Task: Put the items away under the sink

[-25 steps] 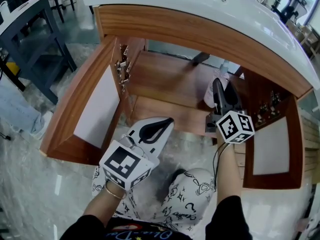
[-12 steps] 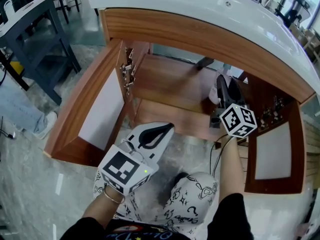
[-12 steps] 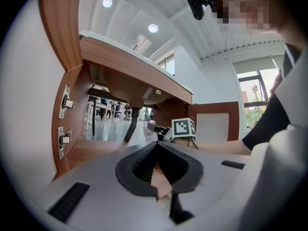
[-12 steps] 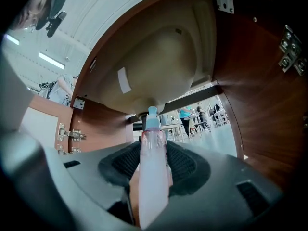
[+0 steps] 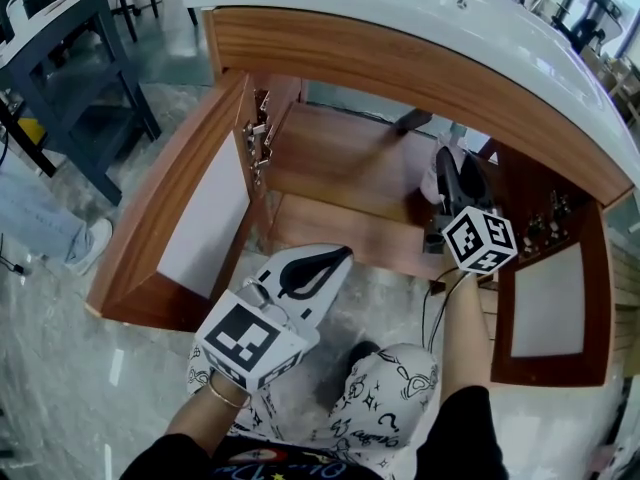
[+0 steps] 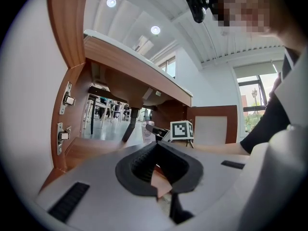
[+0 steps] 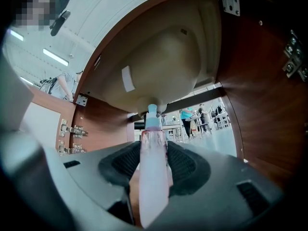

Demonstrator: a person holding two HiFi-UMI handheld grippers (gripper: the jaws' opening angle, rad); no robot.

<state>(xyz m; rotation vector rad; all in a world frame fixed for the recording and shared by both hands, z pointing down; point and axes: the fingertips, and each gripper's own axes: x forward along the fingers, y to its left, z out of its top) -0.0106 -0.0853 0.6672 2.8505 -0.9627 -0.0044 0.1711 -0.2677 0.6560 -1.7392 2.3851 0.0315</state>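
Observation:
A pale pink spray bottle (image 7: 153, 177) with a light blue cap stands upright between the jaws of my right gripper (image 7: 154, 150), which is shut on it. In the head view the right gripper (image 5: 448, 183) reaches into the right side of the open under-sink cabinet (image 5: 340, 168), and the bottle (image 5: 433, 176) shows just left of its jaws. My left gripper (image 5: 312, 260) hangs in front of the cabinet above the person's knees, shut with nothing in it. The left gripper view shows its jaws (image 6: 156, 148) closed, with the right gripper's marker cube (image 6: 182, 130) beyond.
Both cabinet doors stand open: the left door (image 5: 190, 218) and the right door (image 5: 545, 298). The white counter (image 5: 400, 18) overhangs the cabinet. A dark drain pipe (image 5: 410, 120) runs at the back, below the sink basin (image 7: 159, 61). A dark table (image 5: 60, 38) stands far left.
My right gripper has carried the bottle a little deeper into the cabinet. The left gripper has hardly moved.

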